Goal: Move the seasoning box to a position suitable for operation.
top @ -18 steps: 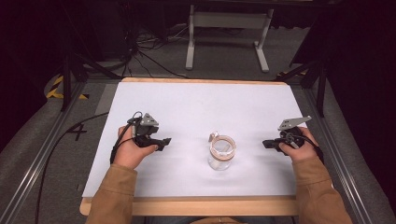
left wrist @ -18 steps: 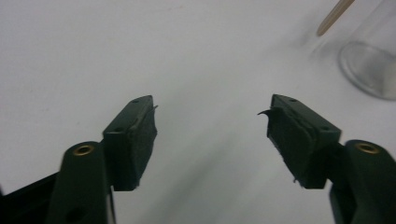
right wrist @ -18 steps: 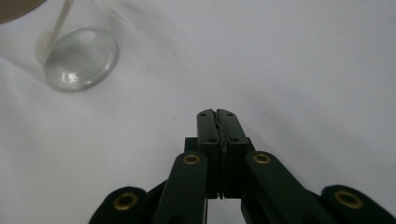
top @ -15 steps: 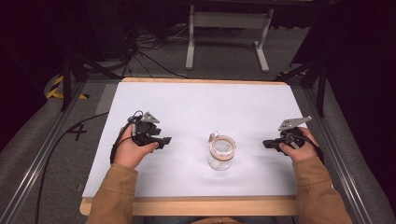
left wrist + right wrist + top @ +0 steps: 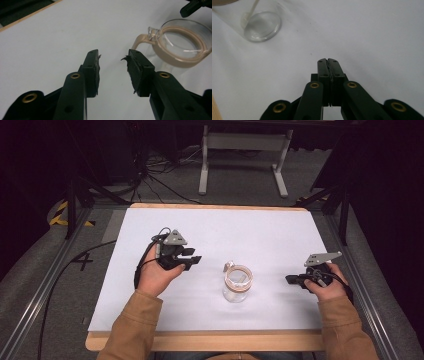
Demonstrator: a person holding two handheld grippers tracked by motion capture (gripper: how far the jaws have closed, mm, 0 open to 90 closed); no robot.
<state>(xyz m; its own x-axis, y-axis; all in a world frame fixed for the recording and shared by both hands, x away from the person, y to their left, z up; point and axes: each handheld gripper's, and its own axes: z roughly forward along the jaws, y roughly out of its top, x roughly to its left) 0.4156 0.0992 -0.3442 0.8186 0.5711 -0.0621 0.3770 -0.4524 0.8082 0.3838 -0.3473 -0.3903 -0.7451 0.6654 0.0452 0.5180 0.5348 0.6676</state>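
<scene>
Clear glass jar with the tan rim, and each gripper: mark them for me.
Clear glass jar (image 5: 238, 285), high view, on its side wall.
Left gripper (image 5: 112, 62), left gripper view, between open jaws.
Right gripper (image 5: 328, 60), right gripper view, at closed tips.

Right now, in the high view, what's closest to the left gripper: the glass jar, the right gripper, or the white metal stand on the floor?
From the left gripper:
1. Glass jar, mid-table, just to its right.
2. Right gripper, beyond the jar, near the table's right side.
3. White metal stand, on the floor past the table's far edge.
</scene>
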